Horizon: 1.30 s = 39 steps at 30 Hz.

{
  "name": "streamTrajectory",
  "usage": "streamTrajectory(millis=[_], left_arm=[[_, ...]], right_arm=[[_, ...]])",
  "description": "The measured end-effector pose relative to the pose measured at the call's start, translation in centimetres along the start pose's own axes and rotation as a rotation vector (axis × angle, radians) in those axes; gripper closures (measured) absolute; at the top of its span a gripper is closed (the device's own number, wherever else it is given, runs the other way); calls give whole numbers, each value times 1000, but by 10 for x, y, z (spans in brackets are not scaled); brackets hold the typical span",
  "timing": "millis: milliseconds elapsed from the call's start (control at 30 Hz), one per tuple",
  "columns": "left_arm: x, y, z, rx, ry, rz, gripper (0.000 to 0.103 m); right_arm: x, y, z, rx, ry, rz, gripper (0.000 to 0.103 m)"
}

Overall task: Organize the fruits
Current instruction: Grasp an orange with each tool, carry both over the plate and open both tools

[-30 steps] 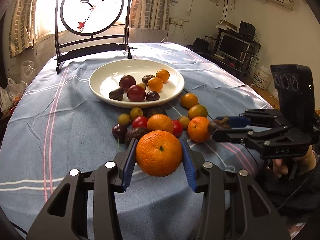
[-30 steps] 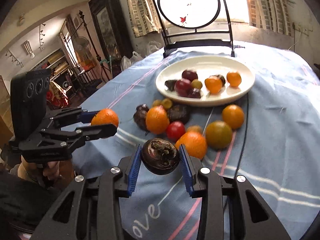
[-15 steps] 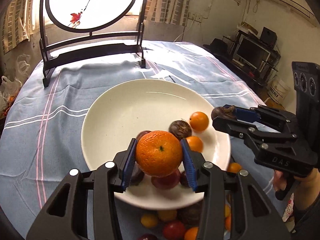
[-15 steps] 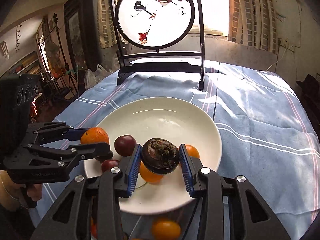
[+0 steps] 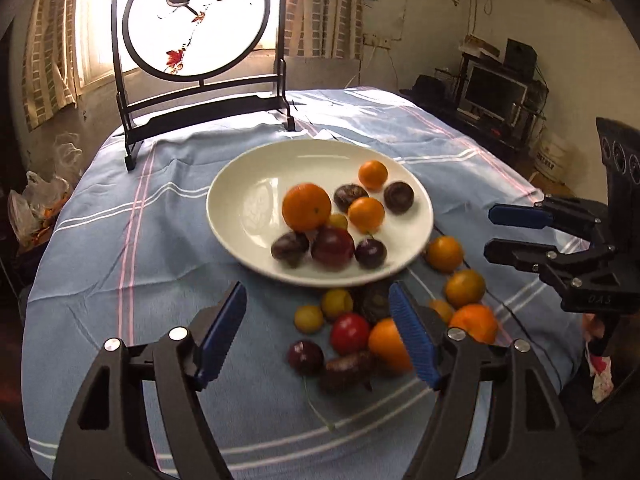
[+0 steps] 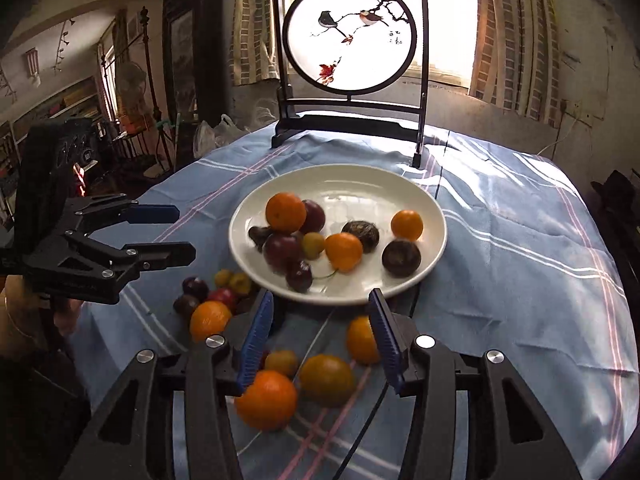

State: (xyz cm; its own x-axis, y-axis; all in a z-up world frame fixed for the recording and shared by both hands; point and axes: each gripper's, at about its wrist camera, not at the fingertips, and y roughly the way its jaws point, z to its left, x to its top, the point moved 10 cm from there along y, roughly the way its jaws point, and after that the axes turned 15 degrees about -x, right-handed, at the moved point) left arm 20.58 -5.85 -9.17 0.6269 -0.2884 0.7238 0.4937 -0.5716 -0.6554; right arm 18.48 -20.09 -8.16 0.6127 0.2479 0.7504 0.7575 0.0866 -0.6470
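— We've let go: both the left gripper (image 5: 316, 336) and right gripper (image 6: 322, 338) now gape empty.
— Our orange (image 5: 306, 207) and dark fruit (image 6: 401, 258) sit on the plate (image 5: 240, 216); the near pile (image 5: 360, 332) remains.

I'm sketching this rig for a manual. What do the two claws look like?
Both match: the left claw and right claw have black angular plastic fingers with triangular cutouts, silver round screws, and ribbed blue pads. Seen side-on, the right claw's body bears faint "DAS" lettering, with a black box behind it.
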Motion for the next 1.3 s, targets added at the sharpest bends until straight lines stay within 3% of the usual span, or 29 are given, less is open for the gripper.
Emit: streamTrajectory(millis=[133,267,500,600,833,900,1067,1200,1300], left_arm=[[-42,-3,-18,-19,16,31,32],[-60,4,-31,2,56,44,32],[-47,9,-38,-2,62,23,32],[-38,15,-43,14,101,26,32],[-28,42,-47,-52,121,78,32],[-29,49,-49,-65,143,90,36],[-30,52,-58,-150,162,118,62],[-43,58,-69,-130,258,172,62],[-54,63,-73,-123,325,224,55]], right_arm=[[-48,-10,18,2,-25,34,53],[-63,-3,30,19,-9,63,50],[-64,15,42,23,-2,132,51],[-67,19,40,52,34,166,60],[-64,3,4,26,131,104,61],[-67,4,-11,17,164,104,61],[-78,12,-29,48,238,136,61],[-76,12,-26,64,232,122,61],[-77,12,-27,80,252,127,61]])
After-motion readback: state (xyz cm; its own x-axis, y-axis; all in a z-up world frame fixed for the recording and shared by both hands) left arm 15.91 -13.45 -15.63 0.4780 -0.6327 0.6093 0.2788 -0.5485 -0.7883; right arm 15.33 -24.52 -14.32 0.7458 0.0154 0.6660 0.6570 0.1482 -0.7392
